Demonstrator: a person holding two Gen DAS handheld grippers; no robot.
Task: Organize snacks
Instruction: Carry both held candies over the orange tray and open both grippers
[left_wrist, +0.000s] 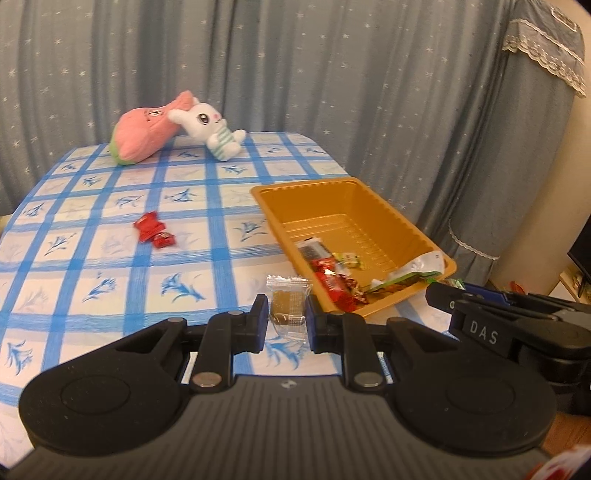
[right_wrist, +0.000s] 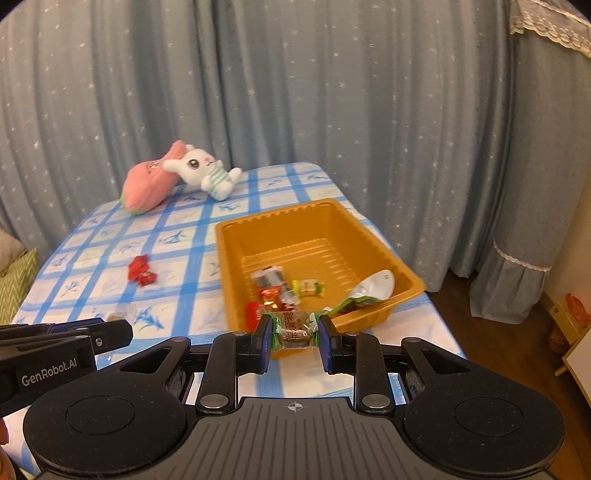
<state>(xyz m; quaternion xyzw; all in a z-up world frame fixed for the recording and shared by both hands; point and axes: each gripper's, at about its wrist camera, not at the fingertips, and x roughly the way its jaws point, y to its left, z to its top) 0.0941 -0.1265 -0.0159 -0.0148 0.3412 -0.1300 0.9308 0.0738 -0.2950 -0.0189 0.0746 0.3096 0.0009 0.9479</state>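
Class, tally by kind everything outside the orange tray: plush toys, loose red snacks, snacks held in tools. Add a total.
Plush toys: 2 (pink plush, white rabbit)
Loose red snacks: 2
Held snacks: 2 (clear packet, left tool; green-ended candy, right tool)
Total: 6

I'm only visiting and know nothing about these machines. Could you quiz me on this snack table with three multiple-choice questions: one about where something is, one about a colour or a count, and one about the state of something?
1. Where do the red-wrapped snacks outside the tray lie?
A. On the checked tablecloth, left of the tray
B. Under the white rabbit
C. On the floor

2. What colour is the tray?
A. Blue
B. Golden orange
C. White

3. What is the right gripper doing?
A. Hanging open, with nothing in it
B. Shut on a green-ended wrapped candy
C. Pinching the pink plush

Answers:
1 A: they sit on the tablecloth, clear of the tray's left wall.
2 B: its walls and ribbed floor are golden orange.
3 B: the candy spans the gap between its pads.
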